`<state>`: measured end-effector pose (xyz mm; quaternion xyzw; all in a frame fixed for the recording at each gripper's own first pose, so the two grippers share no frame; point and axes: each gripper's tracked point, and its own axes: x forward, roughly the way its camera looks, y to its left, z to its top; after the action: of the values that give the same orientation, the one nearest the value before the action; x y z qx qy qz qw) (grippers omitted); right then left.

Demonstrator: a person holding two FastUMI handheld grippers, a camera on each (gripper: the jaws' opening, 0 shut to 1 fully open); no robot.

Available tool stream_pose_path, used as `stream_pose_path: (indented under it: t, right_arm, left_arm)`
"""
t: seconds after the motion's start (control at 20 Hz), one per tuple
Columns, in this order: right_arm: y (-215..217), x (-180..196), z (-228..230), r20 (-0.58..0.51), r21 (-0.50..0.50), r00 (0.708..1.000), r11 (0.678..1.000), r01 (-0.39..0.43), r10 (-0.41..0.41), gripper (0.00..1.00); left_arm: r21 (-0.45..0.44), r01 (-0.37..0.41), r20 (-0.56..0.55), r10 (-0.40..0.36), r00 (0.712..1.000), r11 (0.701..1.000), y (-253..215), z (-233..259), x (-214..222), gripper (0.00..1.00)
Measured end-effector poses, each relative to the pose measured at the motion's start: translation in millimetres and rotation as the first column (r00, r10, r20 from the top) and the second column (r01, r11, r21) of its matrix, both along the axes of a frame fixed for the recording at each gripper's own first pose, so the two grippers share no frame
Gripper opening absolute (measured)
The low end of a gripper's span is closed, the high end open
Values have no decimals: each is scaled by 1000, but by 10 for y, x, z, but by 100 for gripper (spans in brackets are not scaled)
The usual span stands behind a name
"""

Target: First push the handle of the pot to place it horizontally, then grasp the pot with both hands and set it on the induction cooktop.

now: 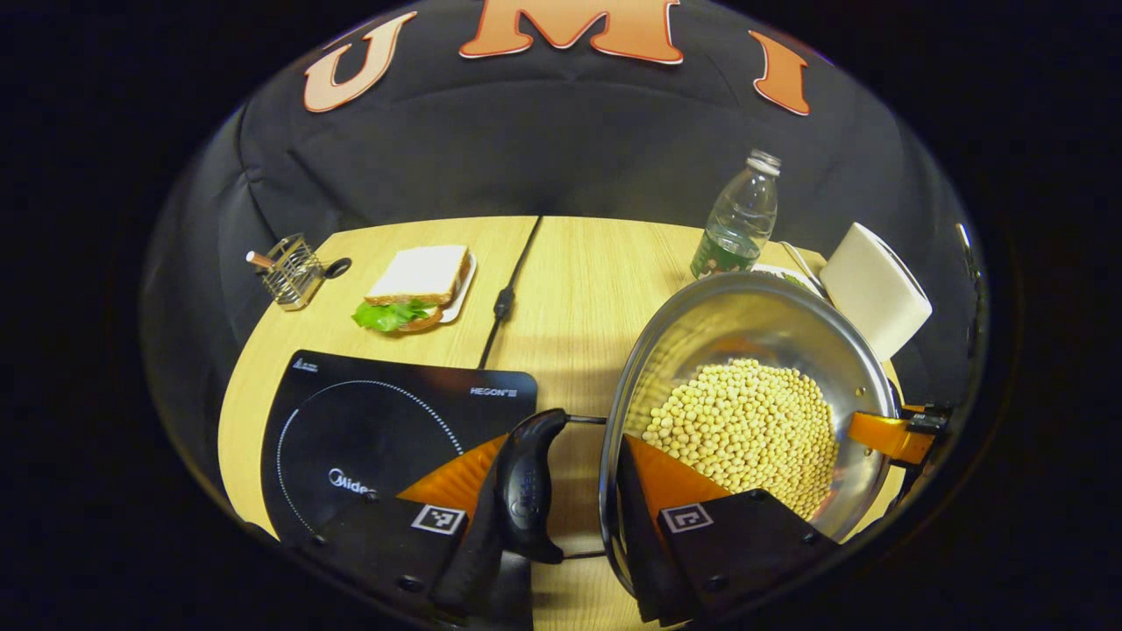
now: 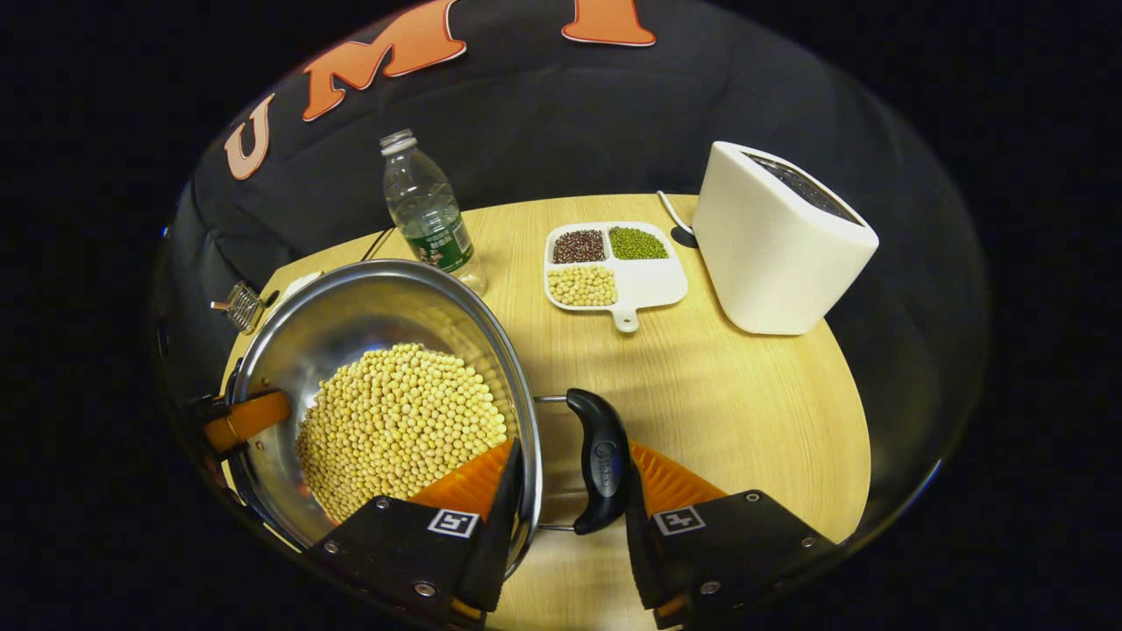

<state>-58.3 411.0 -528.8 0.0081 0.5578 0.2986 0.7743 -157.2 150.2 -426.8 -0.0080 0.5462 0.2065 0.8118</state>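
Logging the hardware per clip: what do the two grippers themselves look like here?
Both look alike. The left gripper and right gripper each have two black angular finger mounts fastened with screws. Each mount carries a small square black-and-white marker. The fingers are flat wedges narrowing toward the tips; in the right gripper view their inner faces look ribbed. I can't see any cables or sleeves.

Wooden table (image 2: 745, 394), black cloth wall (image 2: 543, 114)

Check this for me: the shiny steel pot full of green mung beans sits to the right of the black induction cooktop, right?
Not quite. The shiny steel pot holds pale yellow soybeans, not green mung beans, as the left gripper view shows. It does sit to the right of the black induction cooktop.
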Motion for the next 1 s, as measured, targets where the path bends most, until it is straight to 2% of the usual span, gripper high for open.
stream_pose_path:
  t: [0.05, 0.3, 0.55, 0.95, 1.0]
  right_arm:
    - [-4, -2, -4, 6, 8, 1000, 1000, -2, 2, 58]
    - [-3, 8, -6, 20, 43, 1000, 999, -4, 4, 58]
    - [13, 39, -27, 46, 72, 999, 997, -28, 25, 58]
    - [5, 104, -49, 46, 112, 994, 988, -107, 102, 58]
    - [6, 126, -47, 47, 116, 993, 987, -113, 108, 53]
  left_arm:
    - [8, 1, 2, -1, 1000, 1000, 32, 78, -41, 67]
    - [28, -24, 28, 24, 999, 999, 148, 483, -159, 67]
    - [46, -51, 48, 48, 998, 998, 336, 801, -284, 67]
    - [73, -121, 50, 117, 992, 990, 655, 1243, -603, 67]
    - [75, -131, 50, 127, 991, 989, 682, 1290, -617, 67]
